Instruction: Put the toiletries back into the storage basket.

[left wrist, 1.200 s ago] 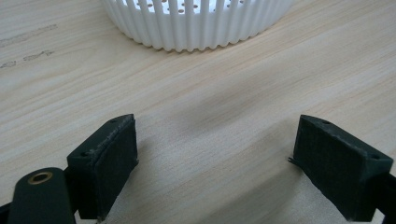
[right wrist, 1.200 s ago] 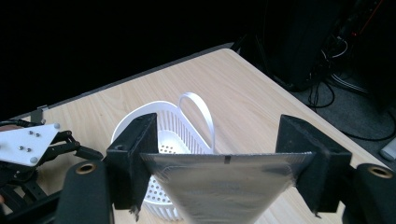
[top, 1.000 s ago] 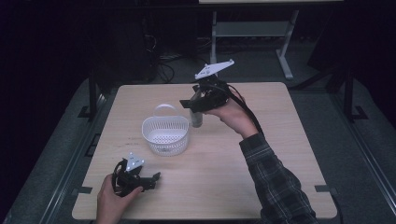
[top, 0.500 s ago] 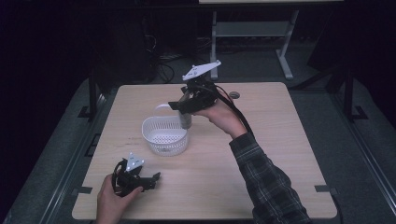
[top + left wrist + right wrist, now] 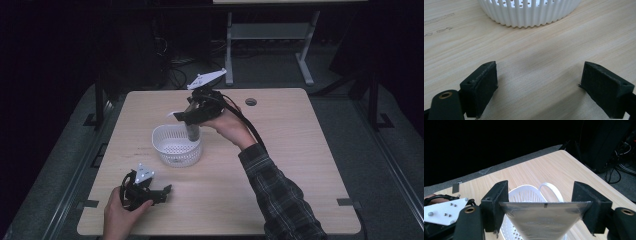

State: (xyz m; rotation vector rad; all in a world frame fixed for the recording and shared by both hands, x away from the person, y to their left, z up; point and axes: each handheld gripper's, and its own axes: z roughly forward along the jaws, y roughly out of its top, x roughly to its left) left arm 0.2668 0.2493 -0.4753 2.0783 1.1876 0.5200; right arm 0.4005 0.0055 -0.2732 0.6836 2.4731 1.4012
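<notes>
The left claw [image 5: 161,192] rests wide and empty on the worktop [image 5: 300,150], the white basket [image 5: 176,146] just ahead of it. Above the basket's far rim, the right claw [image 5: 541,206] grips a silvery foil pouch [image 5: 544,220] by its side edges, seemingly poised to drop it in.

Wooden table [image 5: 300,150] (light grain) bears a white basket [image 5: 176,146].

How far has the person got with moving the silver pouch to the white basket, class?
Done: the right gripper has the silver pouch clamped between its jaws, lifted off the table. In hand: it hangs at the white basket, over its far rim. Left: lowering and releasing it inside. The left gripper rests open on the table, empty.
</notes>
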